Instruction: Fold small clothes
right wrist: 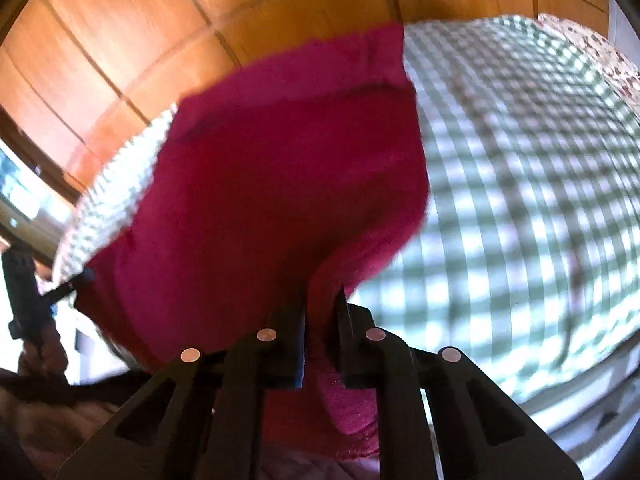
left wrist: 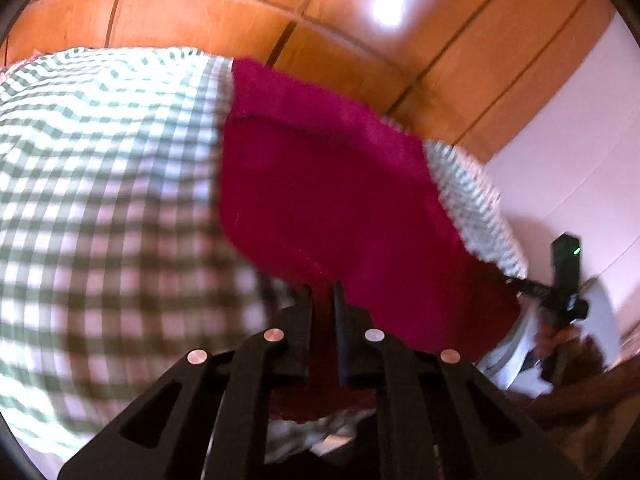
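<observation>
Magenta garment [left wrist: 320, 200] over checked cloth [left wrist: 100, 180], wooden panelling [left wrist: 360, 40].

Matte black left tool [left wrist: 323, 292], 4 round silver rivets, black right tool [right wrist: 323, 294] alike, slotted linkage arms

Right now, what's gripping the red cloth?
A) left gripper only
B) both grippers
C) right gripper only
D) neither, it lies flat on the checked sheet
B: the red cloth runs in between the closed fingers of the left gripper, and the right wrist view shows it pinched the same way in the right gripper, lifted over the checked sheet.
</observation>
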